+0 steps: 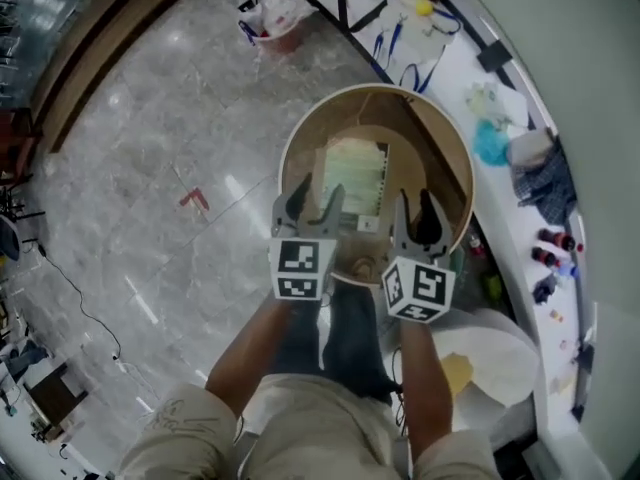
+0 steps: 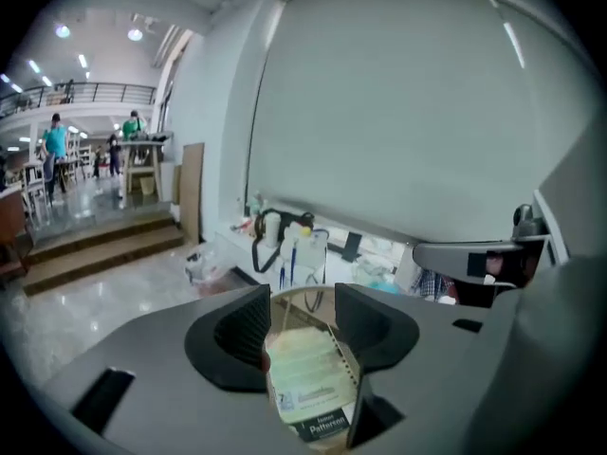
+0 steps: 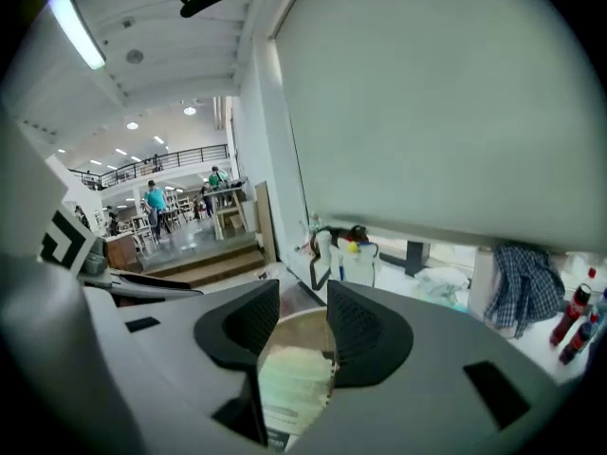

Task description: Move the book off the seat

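On the round wooden seat (image 1: 452,158) the pale green book (image 1: 352,180) lies flat; the left gripper (image 1: 314,200) and right gripper (image 1: 417,213) hover released and empty over the seat's near rim, so one should descend squarely onto the book's near edge.

On my feed: book (image 1: 352,180) pale green, dark band with white print at lower edge. Seat (image 1: 445,143) tan wood. Floor (image 1: 150,168) grey, marble-veined, with red mark (image 1: 194,200). Left hand-held gripper (image 1: 315,196) and right hand-held gripper (image 1: 418,208) grey, jaws black, cubes black-and-white squares. Tabletop (image 1: 455,58) white; cloth (image 1: 548,183) blue checked.
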Demonstrator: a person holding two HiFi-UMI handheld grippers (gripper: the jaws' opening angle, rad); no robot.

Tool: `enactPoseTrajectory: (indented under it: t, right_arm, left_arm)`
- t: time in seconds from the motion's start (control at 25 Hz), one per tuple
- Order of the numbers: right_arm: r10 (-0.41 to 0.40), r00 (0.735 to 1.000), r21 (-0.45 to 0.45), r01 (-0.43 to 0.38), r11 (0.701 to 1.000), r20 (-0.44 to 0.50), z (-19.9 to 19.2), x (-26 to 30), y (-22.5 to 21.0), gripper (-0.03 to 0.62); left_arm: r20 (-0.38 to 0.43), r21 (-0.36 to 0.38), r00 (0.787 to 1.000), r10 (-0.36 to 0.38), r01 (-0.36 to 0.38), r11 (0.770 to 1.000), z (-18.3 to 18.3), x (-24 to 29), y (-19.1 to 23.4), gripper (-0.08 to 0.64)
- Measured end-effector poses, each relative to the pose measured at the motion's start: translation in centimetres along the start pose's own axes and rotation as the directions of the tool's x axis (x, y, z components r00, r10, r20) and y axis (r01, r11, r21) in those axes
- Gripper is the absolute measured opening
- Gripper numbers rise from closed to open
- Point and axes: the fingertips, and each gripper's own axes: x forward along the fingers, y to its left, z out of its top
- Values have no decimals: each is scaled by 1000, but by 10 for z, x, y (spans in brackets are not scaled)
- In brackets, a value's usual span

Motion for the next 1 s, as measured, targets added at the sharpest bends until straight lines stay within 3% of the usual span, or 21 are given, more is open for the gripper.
enactPoseTrajectory:
  t: [0.12,0.2,0.36,0.6,0.8,0.84,0.92,1.0]
  right_arm:
    - [25,994,-25,-23,999,105,71,-32,14,166]
    - [43,984,-90,-28,996,172,115,-51,24,164]
    - [74,976,-218,-28,975,204,178,-84,48,166]
    - [92,927,-211,-15,977,363,270,-131,66,164]
    - [102,907,-222,-9,975,409,299,-149,78,163]
    - [105,904,-217,-14,976,414,299,-152,80,136]
    - [104,897,-206,-15,978,430,302,-154,80,6]
    - [107,892,-199,-19,980,440,305,-154,78,3]
  left_arm:
    - [111,63,994,4,-11,998,69,-36,-8,219]
    - [195,93,981,-7,-12,996,117,-60,-16,219]
    - [327,104,945,-17,-18,994,189,-115,-29,219]
    - [436,114,898,-63,15,993,264,-161,-46,219]
    - [510,179,855,-89,-5,984,298,-185,-57,165]
    - [525,177,847,-85,-11,984,300,-189,-57,142]
    - [554,177,829,-78,-26,984,305,-195,-57,75]
    - [562,187,823,-81,-31,982,308,-196,-58,3]
